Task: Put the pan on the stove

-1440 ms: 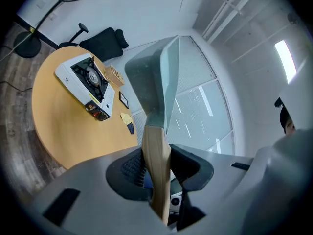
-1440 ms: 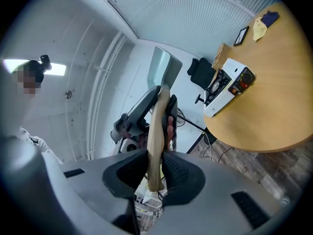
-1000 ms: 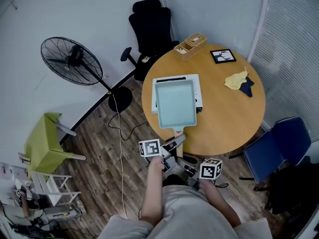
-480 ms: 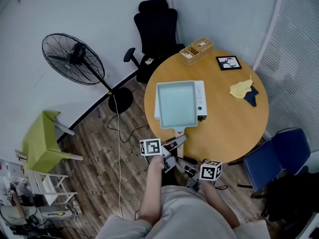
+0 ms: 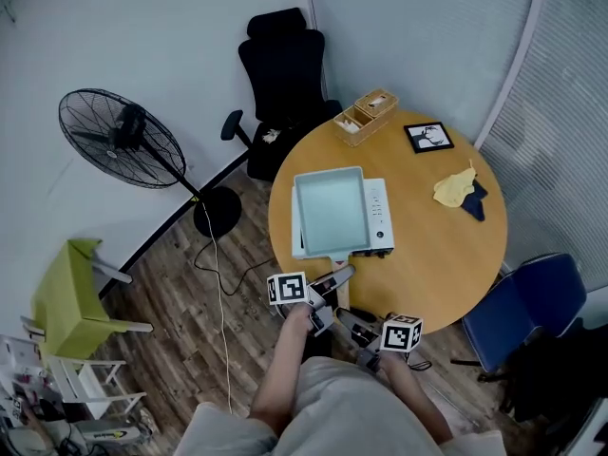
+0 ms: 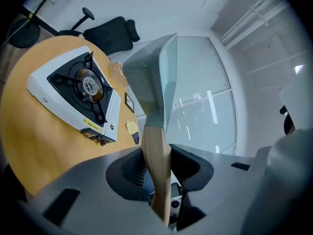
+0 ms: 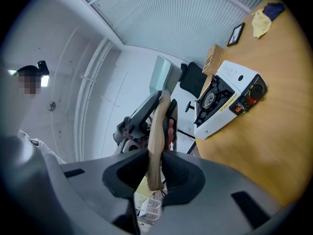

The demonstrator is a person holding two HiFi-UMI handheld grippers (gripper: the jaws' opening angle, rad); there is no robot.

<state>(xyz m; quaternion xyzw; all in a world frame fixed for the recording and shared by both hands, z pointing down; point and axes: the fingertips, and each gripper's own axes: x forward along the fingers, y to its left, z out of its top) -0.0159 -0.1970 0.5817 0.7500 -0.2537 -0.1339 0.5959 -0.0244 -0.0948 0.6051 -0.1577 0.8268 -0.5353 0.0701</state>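
Observation:
A pale green square pan (image 5: 330, 212) hangs over the white gas stove (image 5: 379, 218) on the round wooden table (image 5: 437, 255) and hides most of the stove in the head view. Its wooden handle (image 6: 156, 155) points back toward me. My left gripper (image 5: 328, 288) is shut on that handle close to the pan, and its pads press both sides. My right gripper (image 5: 353, 323) is shut on the handle's (image 7: 155, 146) near end. In the left gripper view the pan (image 6: 156, 72) is tilted up in the air, with the stove's burner (image 6: 85, 84) lower to the left.
A wooden box (image 5: 364, 116), a framed picture (image 5: 428, 137) and a yellow cloth (image 5: 454, 187) on a dark cloth lie on the table's far and right parts. A black chair (image 5: 280, 74), a fan (image 5: 122, 139) and a blue chair (image 5: 522, 302) stand round the table.
The pan has shifted a little farther over the stove, so its near edge no longer overhangs the stove's front. Both grippers keep their hold on the handle.

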